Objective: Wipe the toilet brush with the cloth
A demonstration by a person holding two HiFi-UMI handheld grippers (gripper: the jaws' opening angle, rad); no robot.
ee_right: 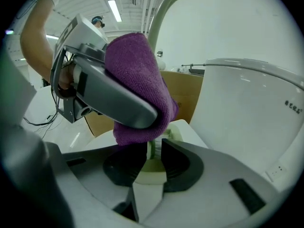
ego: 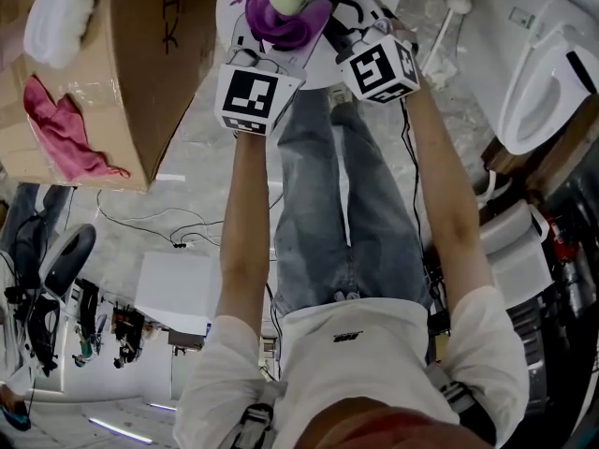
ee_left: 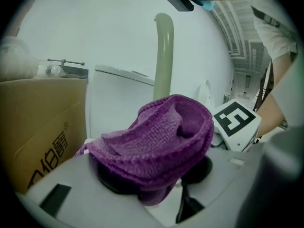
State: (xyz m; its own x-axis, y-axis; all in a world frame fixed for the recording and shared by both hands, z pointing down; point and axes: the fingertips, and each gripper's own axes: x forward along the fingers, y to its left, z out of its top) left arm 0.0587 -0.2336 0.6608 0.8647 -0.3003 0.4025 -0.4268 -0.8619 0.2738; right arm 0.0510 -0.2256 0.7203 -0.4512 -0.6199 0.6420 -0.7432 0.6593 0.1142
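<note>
Ahead, a white toilet (ego: 524,73) stands to the right of a cardboard box (ego: 140,73). Between them the left gripper (ee_left: 156,175) clamps a purple cloth (ee_left: 161,137), bunched around the upright pale green handle of the toilet brush (ee_right: 164,13). Just under the cloth, the right gripper (ee_right: 151,160) pinches that same handle.

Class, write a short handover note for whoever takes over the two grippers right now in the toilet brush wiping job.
Left gripper: closed on the purple cloth, which wraps the toilet brush handle.
Right gripper: clamped on the handle just below the cloth, steadying it.
Nearby: the white toilet.
Done: the cloth is on the handle; how much is already wiped doesn't show.
Left: run the cloth along the bare handle above it.
</note>
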